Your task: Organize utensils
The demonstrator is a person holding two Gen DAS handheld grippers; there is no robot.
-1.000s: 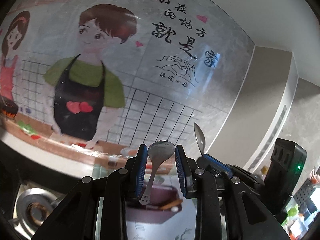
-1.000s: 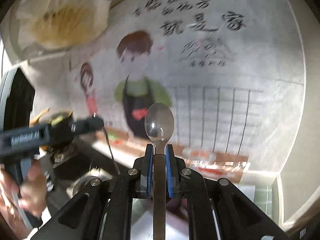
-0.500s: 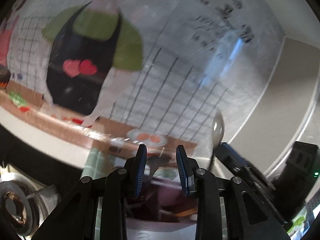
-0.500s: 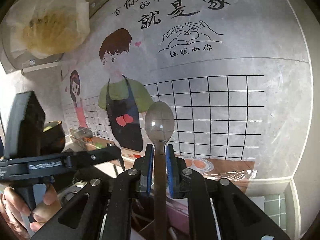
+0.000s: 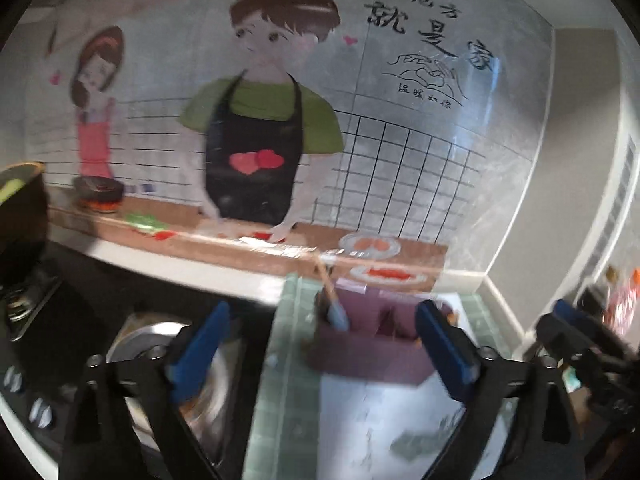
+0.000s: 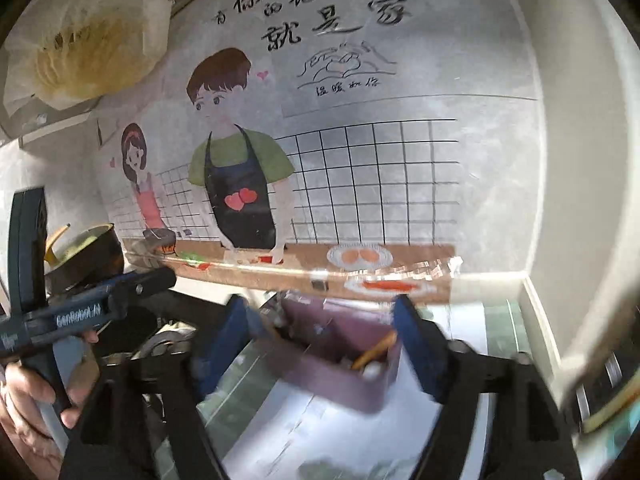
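A purple utensil holder with compartments stands on the counter against the wall; it also shows in the right wrist view. Utensil handles stick out of it, one bluish handle at its left and an orange-brown one at its right. My left gripper is open wide and empty, just in front of the holder. My right gripper is open wide and empty, framing the holder. The left gripper shows at the left of the right wrist view, and the right gripper at the right edge of the left wrist view. No spoon is in view.
A gas stove burner lies left of the holder. A dark pot stands on the stove at far left. The cartoon wall sticker is right behind the holder. A grey wall corner closes the right side.
Both grippers have opened wide. The spoons that stood between their fingers are gone from them. Both views have dropped toward the purple holder.
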